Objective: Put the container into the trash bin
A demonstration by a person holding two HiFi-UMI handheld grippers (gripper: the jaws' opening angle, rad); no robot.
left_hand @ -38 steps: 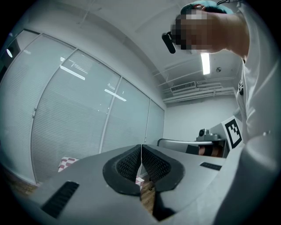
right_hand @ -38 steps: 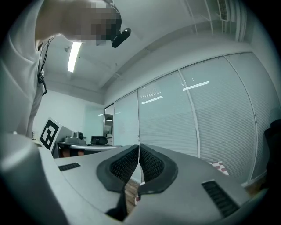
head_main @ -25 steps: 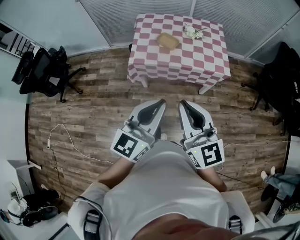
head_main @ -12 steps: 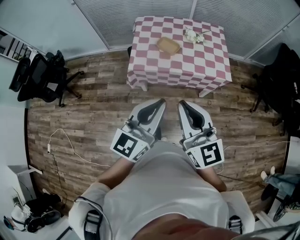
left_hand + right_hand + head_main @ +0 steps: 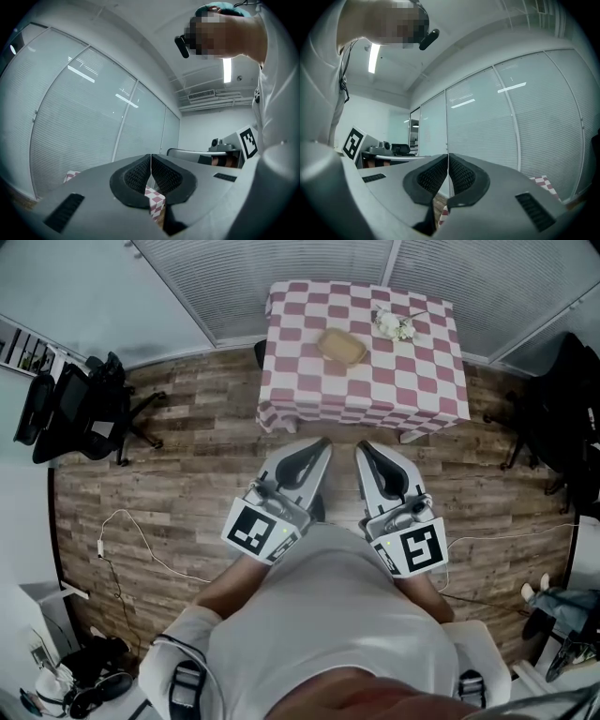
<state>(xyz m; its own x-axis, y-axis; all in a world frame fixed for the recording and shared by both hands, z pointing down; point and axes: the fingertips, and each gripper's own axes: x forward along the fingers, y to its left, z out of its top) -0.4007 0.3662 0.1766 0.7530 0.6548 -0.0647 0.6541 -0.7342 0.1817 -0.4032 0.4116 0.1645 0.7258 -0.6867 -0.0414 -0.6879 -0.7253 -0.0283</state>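
A tan shallow container (image 5: 341,346) lies on the table with the red and white checked cloth (image 5: 309,381) at the top of the head view. My left gripper (image 5: 322,442) and right gripper (image 5: 362,445) are held side by side close to my body, short of the table's near edge. Both point level at the table. In the left gripper view the left gripper (image 5: 150,157) is shut with nothing between its pads. In the right gripper view the right gripper (image 5: 448,156) is shut and empty too. No trash bin is in view.
A small bunch of white flowers (image 5: 393,325) lies on the table right of the container. Black office chairs (image 5: 75,409) stand at the left and another chair (image 5: 562,418) at the right. White cables (image 5: 141,531) run over the wooden floor. Blinds (image 5: 281,268) cover the far wall.
The table and container have slid lower in the head view and now lie closer to both grippers. The chairs at the left have shifted left and down. Both grippers stay shut.
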